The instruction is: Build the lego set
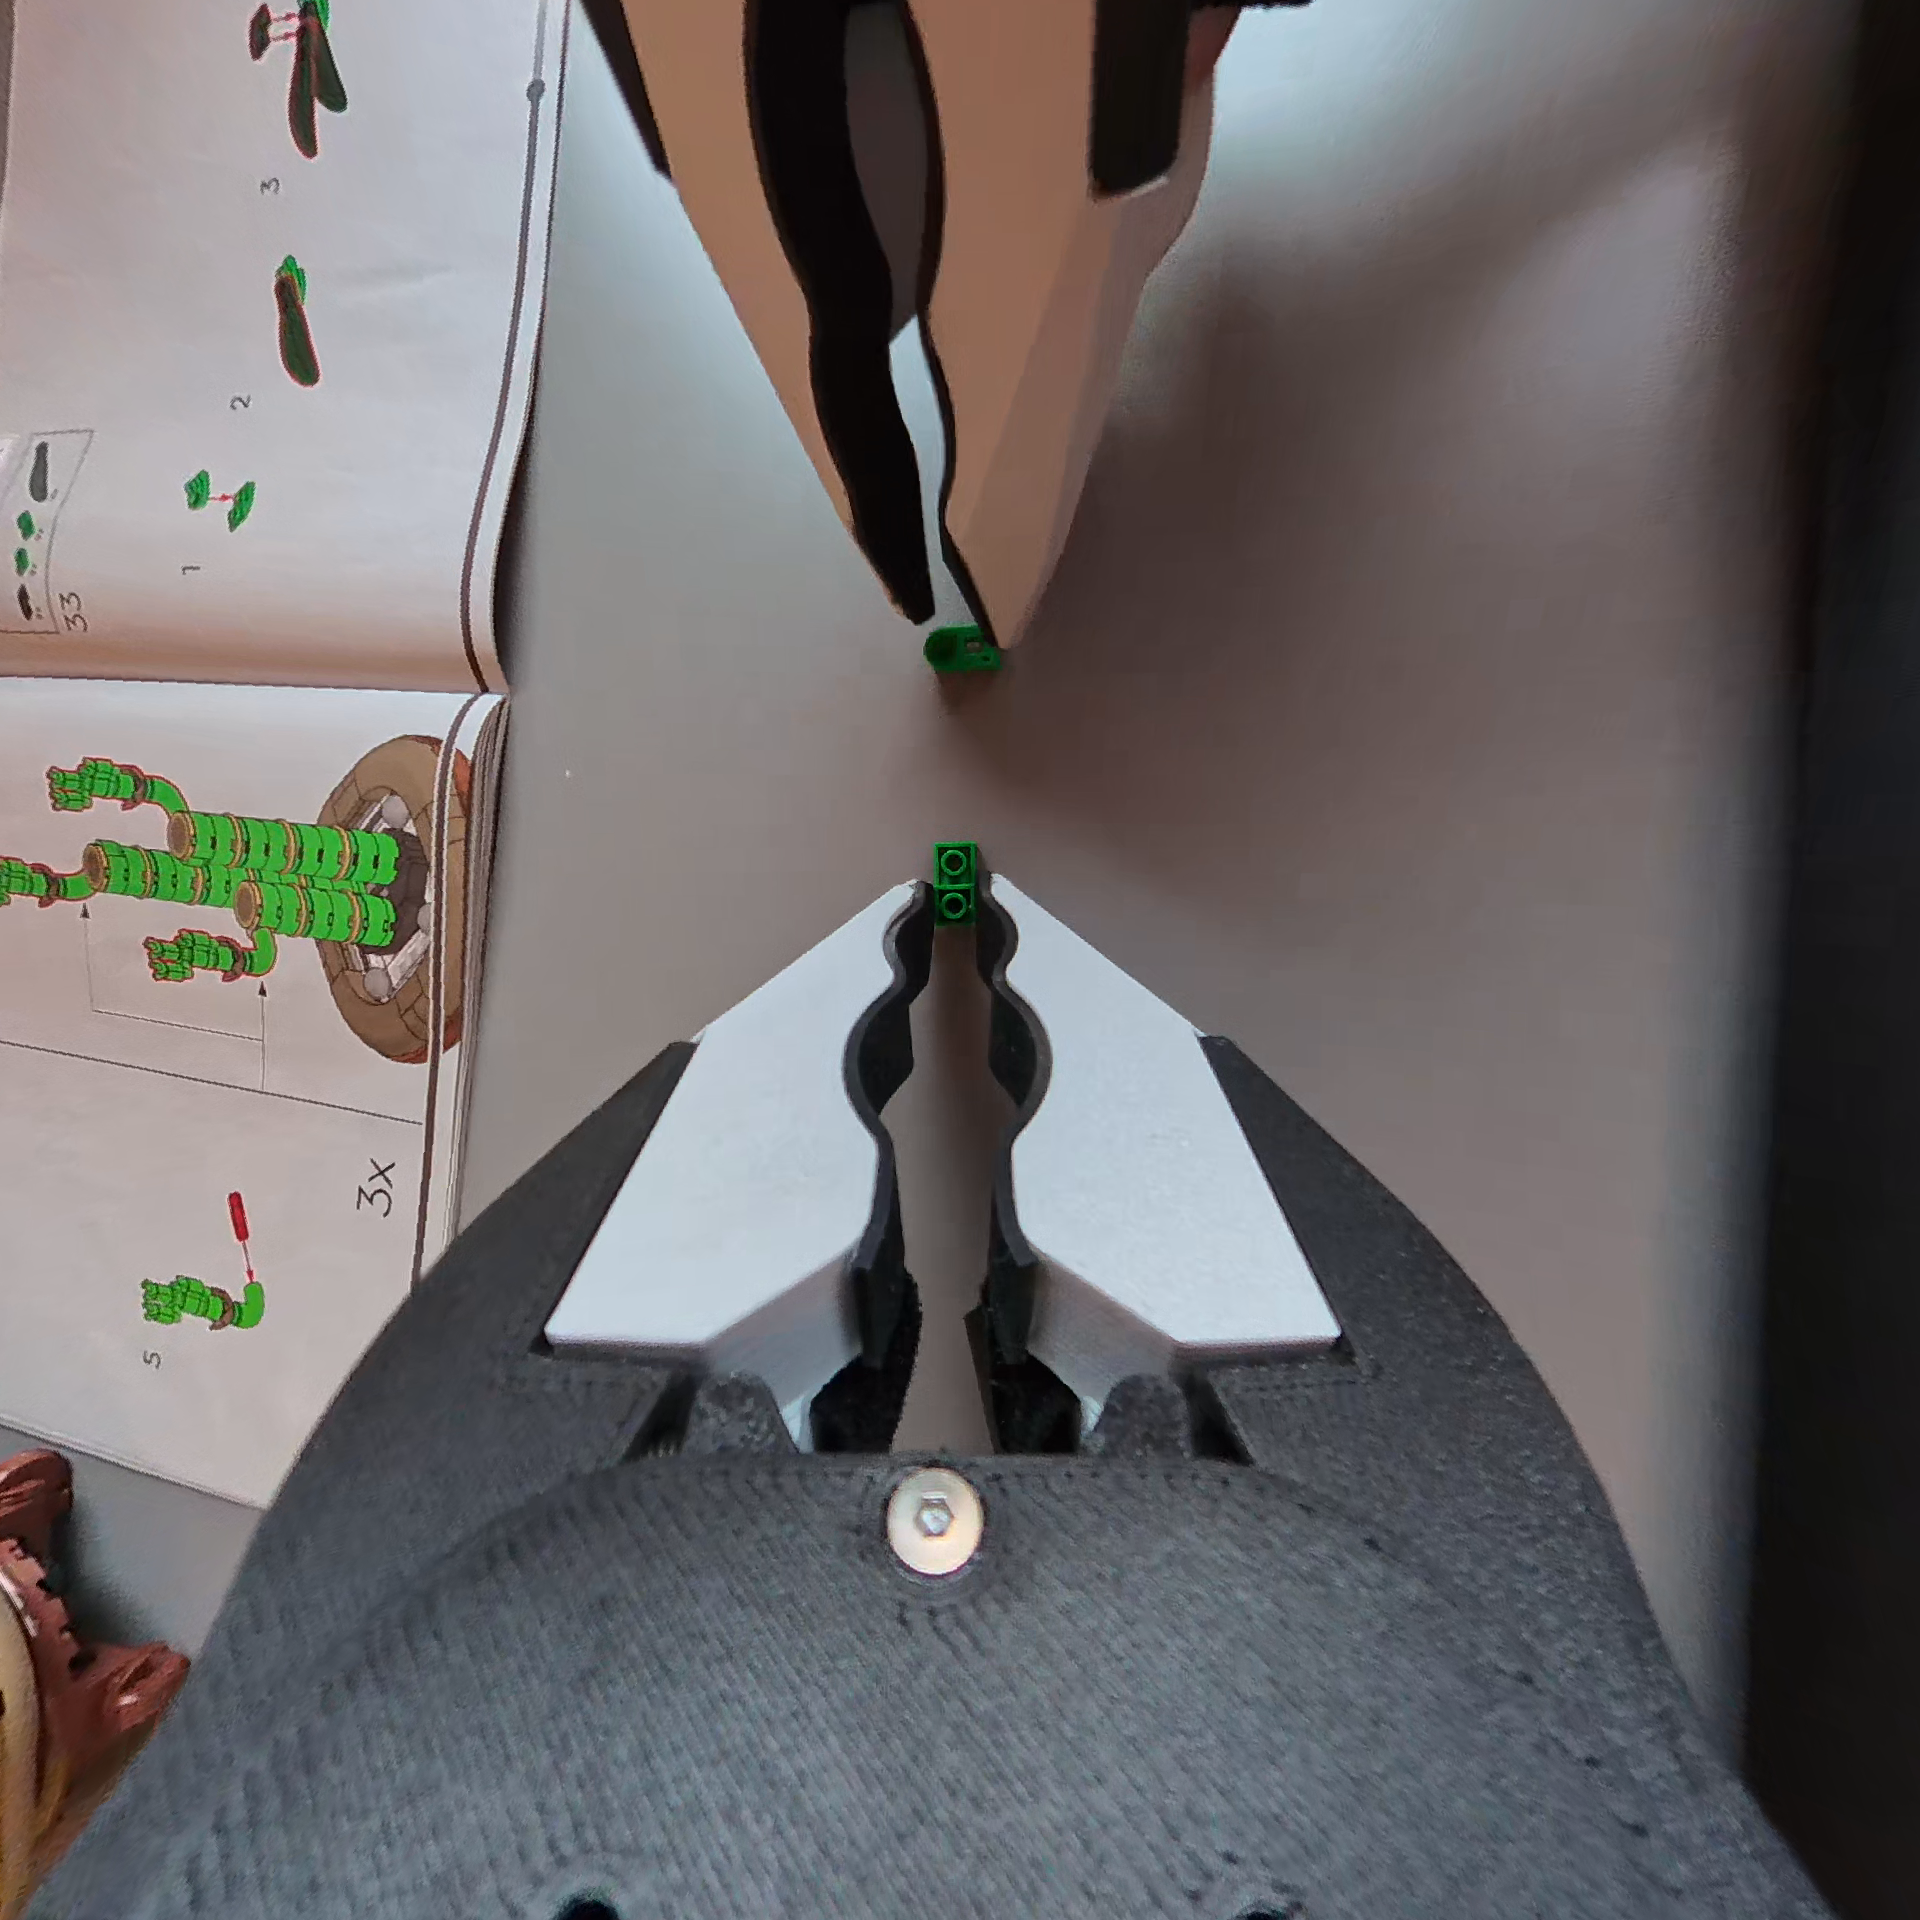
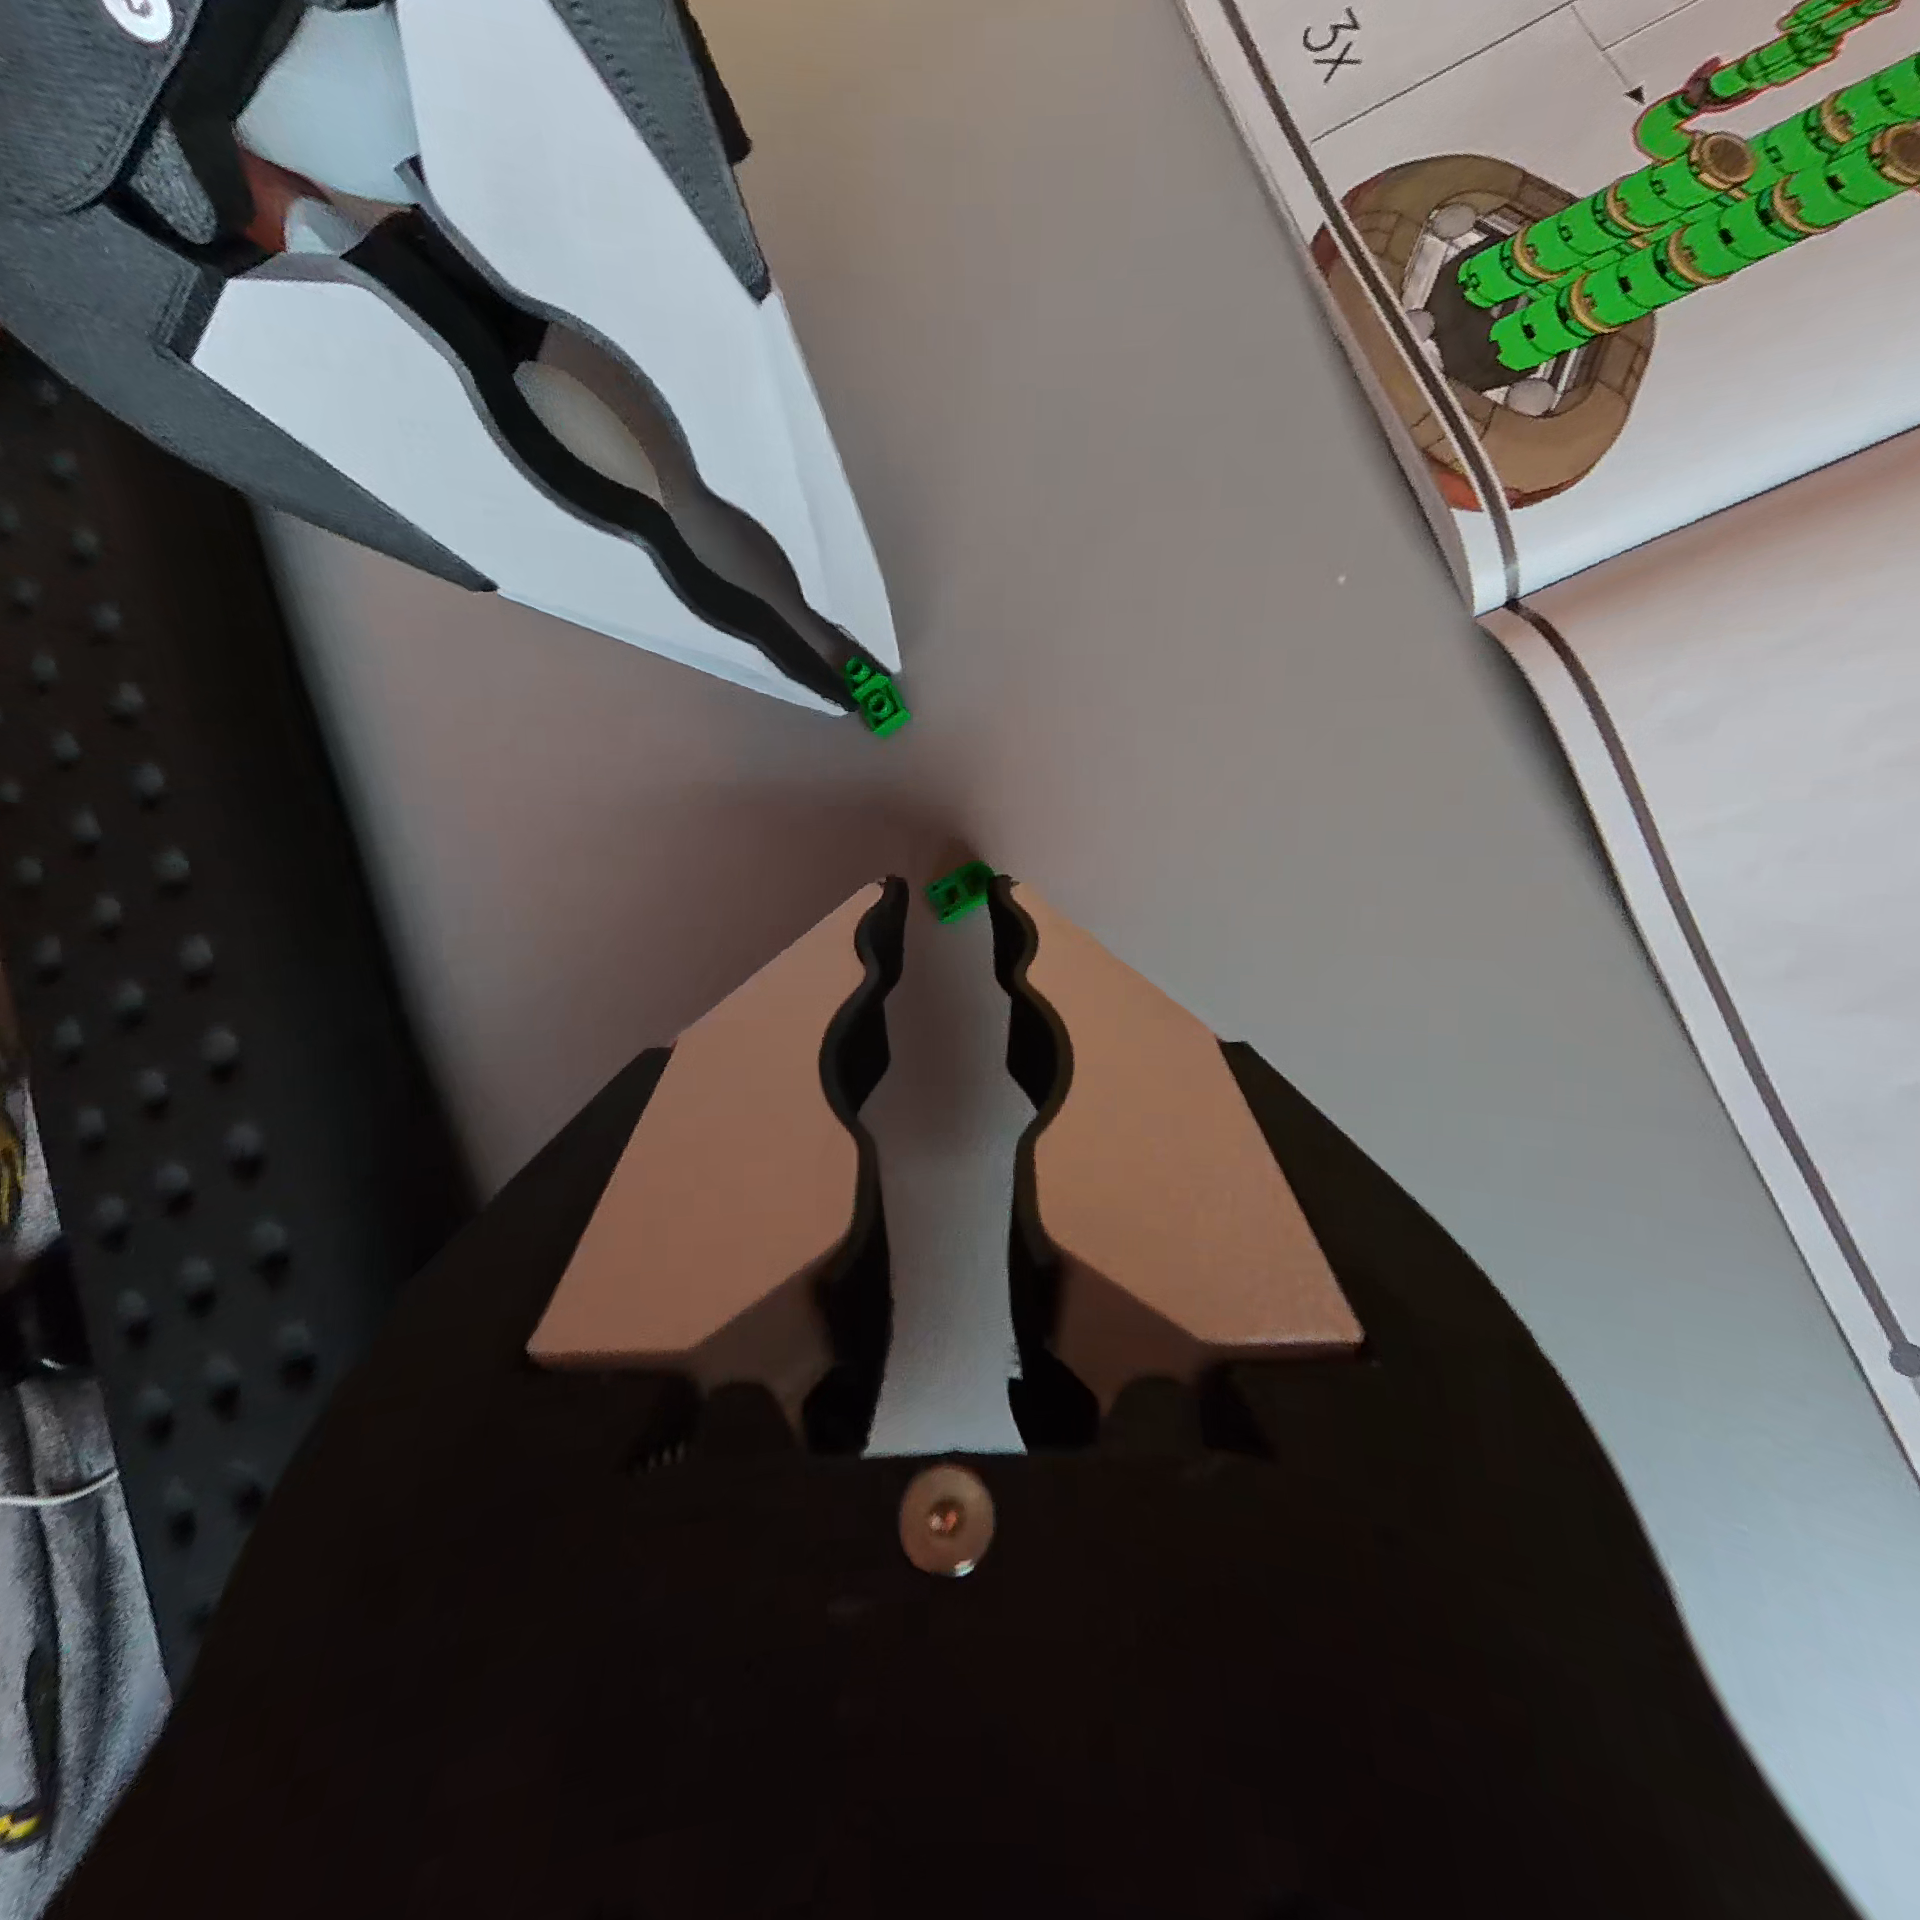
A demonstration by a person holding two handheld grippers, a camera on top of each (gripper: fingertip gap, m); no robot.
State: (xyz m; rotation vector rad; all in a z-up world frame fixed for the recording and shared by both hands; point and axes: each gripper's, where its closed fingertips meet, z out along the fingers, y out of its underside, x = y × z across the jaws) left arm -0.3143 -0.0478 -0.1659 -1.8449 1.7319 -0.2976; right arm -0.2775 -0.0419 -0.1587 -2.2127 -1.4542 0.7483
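Note:
My left gripper [image 1: 954,888], with white fingers, is shut on a small green two-stud Lego piece [image 1: 955,883] that sticks out past its tips. My right gripper [image 2: 943,891], with tan fingers, holds a second small green Lego piece [image 2: 958,894] at its tips, close against the right finger. The grippers point at each other over the grey table [image 1: 1351,727], with a short gap between the two pieces. The right gripper [image 1: 951,629] and its piece [image 1: 961,651] show at the top of the left wrist view. The left gripper [image 2: 868,691] and its piece [image 2: 878,704] show at upper left in the right wrist view.
An open instruction booklet [image 1: 260,727] lies on the table beside the grippers and also shows in the right wrist view [image 2: 1662,416]. A brown Lego build [image 1: 62,1662] sits near the booklet's corner. A black studded mat [image 2: 156,935] borders the table's other side. The brown Lego build [image 1: 62,1662] is about 25 centimeters from my left fingertips.

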